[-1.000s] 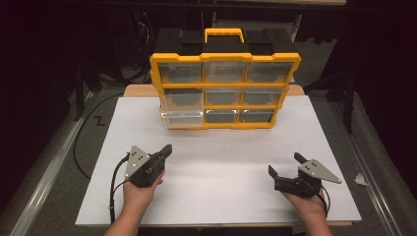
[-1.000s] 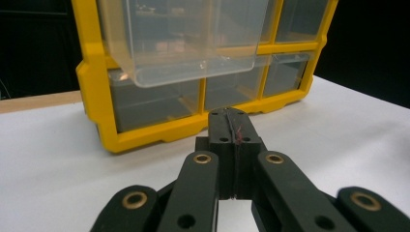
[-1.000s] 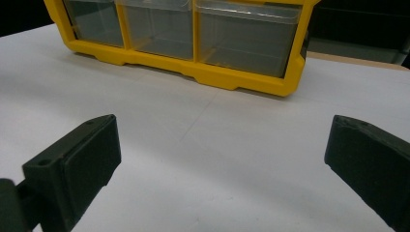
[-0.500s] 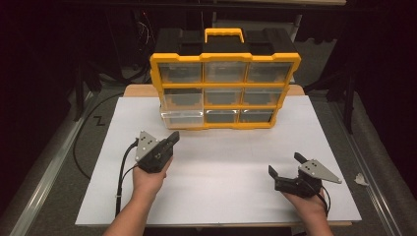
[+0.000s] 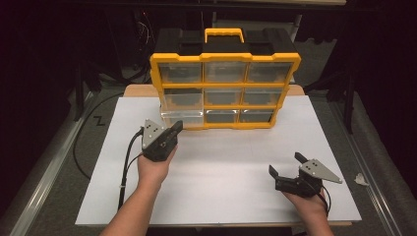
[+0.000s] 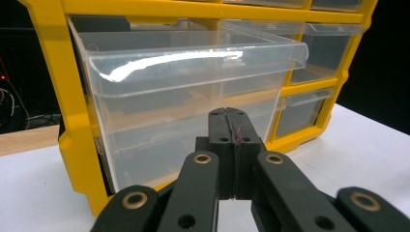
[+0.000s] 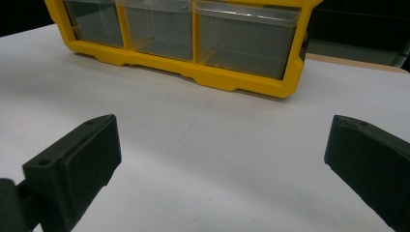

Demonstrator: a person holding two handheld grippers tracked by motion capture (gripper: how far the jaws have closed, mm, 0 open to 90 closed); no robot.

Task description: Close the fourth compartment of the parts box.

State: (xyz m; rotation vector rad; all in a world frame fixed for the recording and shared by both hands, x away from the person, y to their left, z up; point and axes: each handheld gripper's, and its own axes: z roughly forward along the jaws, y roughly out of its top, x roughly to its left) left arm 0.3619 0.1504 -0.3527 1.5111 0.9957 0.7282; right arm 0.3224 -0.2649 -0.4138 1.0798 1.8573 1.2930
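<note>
Drawer, clear rigid plastic [image 6: 193, 96], in yellow-framed organiser [image 5: 223, 88]: light, slippery; take by lip. Left gripper [image 6: 227, 125] closed, empty; right gripper [image 5: 287, 169] wide.

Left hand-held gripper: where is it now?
High view, left side: left hand-held gripper, shut, sits just before the pulled-out bottom-left clear drawer of the yellow organizer.

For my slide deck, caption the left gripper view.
Shut left claw faces the pulled-out clear drawer of a yellow organizer.
</note>
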